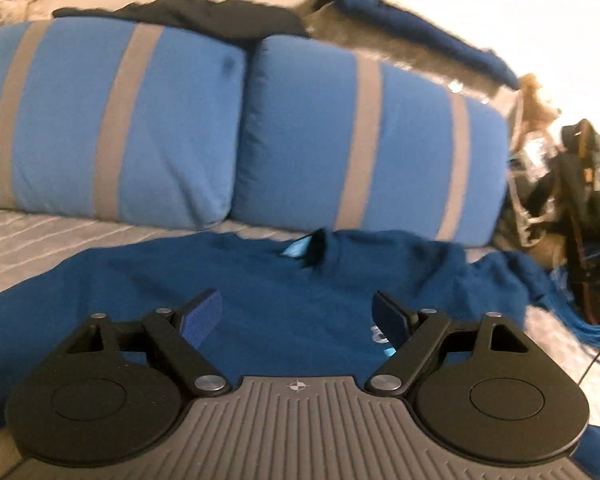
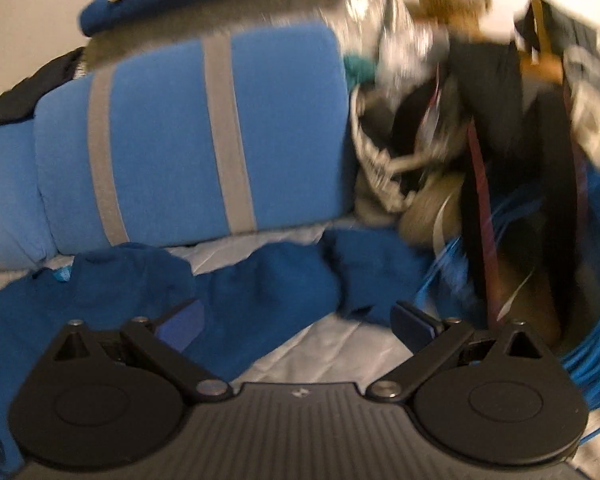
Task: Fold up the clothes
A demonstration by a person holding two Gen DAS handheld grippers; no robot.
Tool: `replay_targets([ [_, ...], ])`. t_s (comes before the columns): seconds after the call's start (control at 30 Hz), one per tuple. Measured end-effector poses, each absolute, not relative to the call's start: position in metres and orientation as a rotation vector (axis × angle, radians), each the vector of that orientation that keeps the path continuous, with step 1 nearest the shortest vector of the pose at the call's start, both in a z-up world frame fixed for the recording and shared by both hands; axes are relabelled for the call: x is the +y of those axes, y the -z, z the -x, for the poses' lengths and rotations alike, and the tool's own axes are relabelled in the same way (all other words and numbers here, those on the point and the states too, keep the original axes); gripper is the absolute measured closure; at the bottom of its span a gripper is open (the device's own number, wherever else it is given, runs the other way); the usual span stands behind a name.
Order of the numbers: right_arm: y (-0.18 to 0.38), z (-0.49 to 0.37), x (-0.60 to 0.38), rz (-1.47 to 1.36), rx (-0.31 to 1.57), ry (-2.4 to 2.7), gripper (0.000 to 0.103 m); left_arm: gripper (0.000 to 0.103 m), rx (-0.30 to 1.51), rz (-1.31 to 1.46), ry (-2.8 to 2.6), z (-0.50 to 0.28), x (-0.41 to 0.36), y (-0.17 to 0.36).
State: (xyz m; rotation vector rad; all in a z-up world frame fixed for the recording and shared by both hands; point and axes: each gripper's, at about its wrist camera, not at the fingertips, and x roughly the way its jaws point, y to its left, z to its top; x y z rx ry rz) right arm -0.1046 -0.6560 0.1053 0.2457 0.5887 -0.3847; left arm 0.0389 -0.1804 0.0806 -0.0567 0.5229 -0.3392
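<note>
Hovering over the shirt (image 1: 260,300), your left gripper (image 1: 296,316) has its fingers spread apart, gripping nothing. The shirt lies spread on the bed (image 1: 40,236), collar toward two striped pillows (image 1: 112,120). Your right gripper (image 2: 296,324) is likewise spread and holds nothing, above the sleeve (image 2: 260,280), near a cable coil (image 2: 596,340).

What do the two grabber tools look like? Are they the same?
Yes, they look alike. The left tool and right tool each have black arms with silver rivets, two round black discs, a grey ribbed base with a small crosshair mark, and blue pads on the fingers.
</note>
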Motion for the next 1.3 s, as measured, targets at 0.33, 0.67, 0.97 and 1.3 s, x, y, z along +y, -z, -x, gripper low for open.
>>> replay_targets([
  [0.33, -0.015, 0.027, -0.657, -0.476, 0.661, 0.426, 0.012, 0.020, 0.531, -0.045, 0.294, -0.041, -0.191, -0.071],
  [0.67, -0.019, 0.020, -0.647, -0.498, 0.656, 0.367, 0.088, 0.020, 0.546, -0.126, 0.320, -0.039, -0.202, -0.064],
  [0.97, -0.056, 0.060, -0.594, -0.342, 0.614, 0.171, 0.090, 0.020, 0.593, -0.132, 0.327, -0.042, -0.207, -0.060],
  [1.3, -0.071, 0.083, -0.543, -0.176, 0.601, 0.075, 0.058, 0.020, 0.590, -0.157, 0.313, -0.039, -0.210, -0.059],
])
